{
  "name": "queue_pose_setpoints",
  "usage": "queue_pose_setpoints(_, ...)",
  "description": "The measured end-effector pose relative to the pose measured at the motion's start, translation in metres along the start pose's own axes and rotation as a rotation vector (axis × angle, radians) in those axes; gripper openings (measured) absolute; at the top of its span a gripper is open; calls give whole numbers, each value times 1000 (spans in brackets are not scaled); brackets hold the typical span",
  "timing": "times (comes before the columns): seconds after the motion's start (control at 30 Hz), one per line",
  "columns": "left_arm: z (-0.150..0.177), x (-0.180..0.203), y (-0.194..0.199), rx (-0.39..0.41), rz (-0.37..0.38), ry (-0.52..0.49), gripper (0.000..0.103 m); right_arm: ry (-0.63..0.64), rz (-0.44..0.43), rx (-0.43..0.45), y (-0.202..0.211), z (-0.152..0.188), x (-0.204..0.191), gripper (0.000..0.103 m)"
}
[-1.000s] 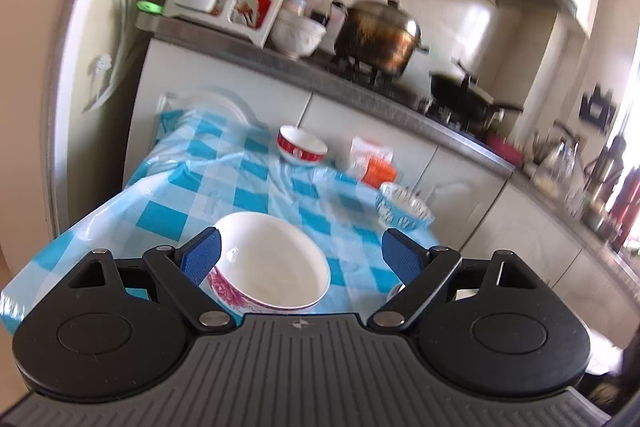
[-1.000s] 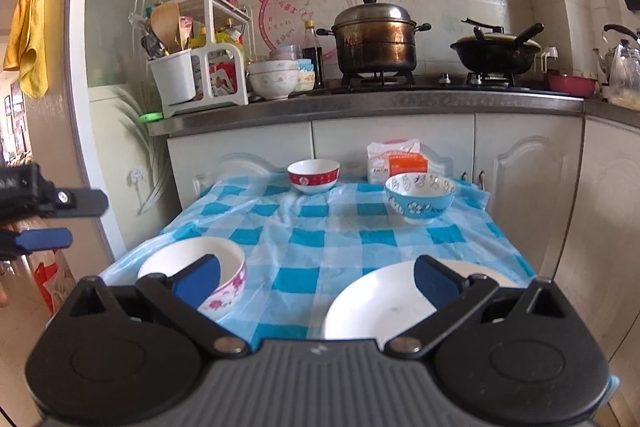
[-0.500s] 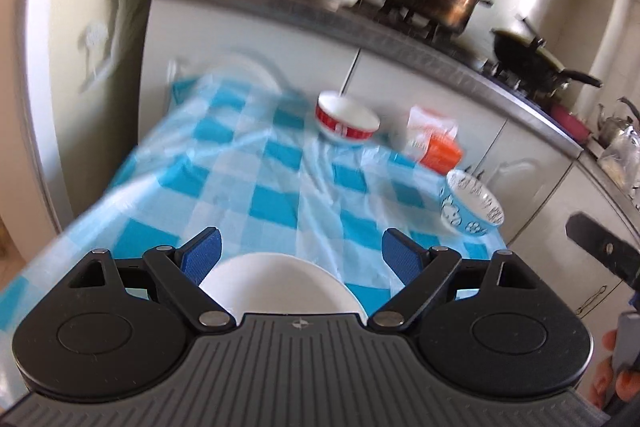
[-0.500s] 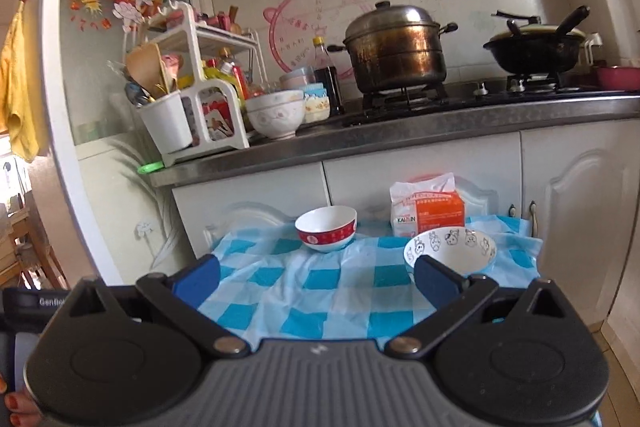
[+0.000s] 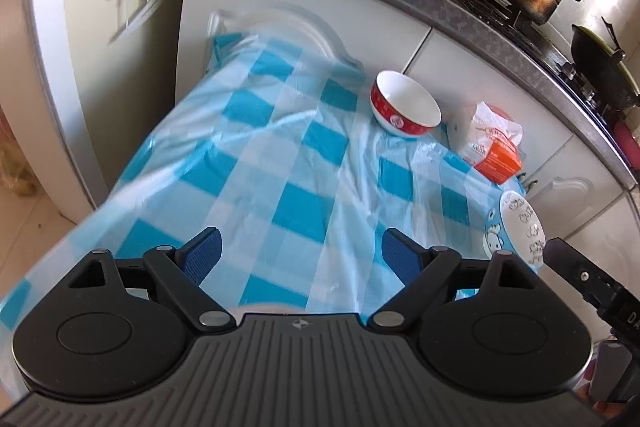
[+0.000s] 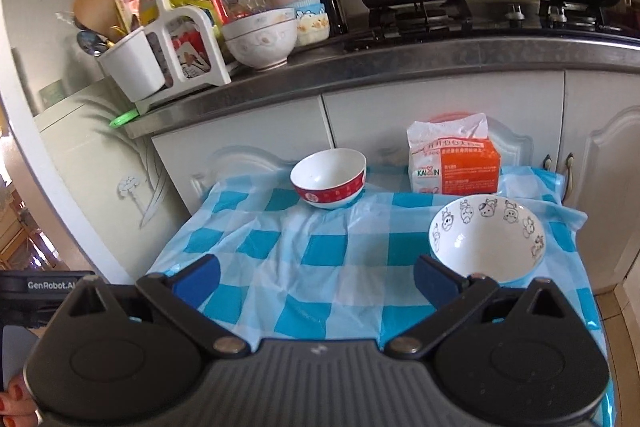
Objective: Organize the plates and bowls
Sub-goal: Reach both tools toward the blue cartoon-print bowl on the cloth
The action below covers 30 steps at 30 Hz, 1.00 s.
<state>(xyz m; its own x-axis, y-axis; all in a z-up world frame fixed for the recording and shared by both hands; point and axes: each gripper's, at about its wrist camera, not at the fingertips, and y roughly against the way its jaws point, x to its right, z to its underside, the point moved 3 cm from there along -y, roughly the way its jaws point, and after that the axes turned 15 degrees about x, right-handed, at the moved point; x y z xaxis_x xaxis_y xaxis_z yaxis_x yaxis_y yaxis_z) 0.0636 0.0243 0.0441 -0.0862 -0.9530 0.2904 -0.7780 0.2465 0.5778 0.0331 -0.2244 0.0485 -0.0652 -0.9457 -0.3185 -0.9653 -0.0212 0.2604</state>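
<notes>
both grippers moved forward past near dishes, jaws apart, blue bowl (image 6: 486, 243) closer

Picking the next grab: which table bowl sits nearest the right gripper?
The blue cartoon-print bowl, just beyond the right gripper; the red-banded bowl sits farther back.

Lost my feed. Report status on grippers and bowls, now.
Left gripper open, empty. Right gripper open, empty, beside blue cartoon bowl. Red bowl at far edge, untouched. Tissue pack behind bowls, not blocking.
</notes>
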Motion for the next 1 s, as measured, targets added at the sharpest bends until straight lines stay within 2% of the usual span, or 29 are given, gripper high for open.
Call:
queue_pose_setpoints(0.33,-34,34,-30,-29,32,28,103,-25,35,-54,-38,-26,17,102)
queue_pose_setpoints(0.53,-39,49,-50,-55,49,37,103,-26,49,-65,-57,-33,25,102)
queue_pose_setpoints(0.8,-41,49,-75,-71,23,-3,103,-86,61,-78,-84,-30,33,102)
queue_pose_setpoints(1.0,-44,39,-96,-79,-4,-10,103,-85,71,-72,-102,-29,31,102)
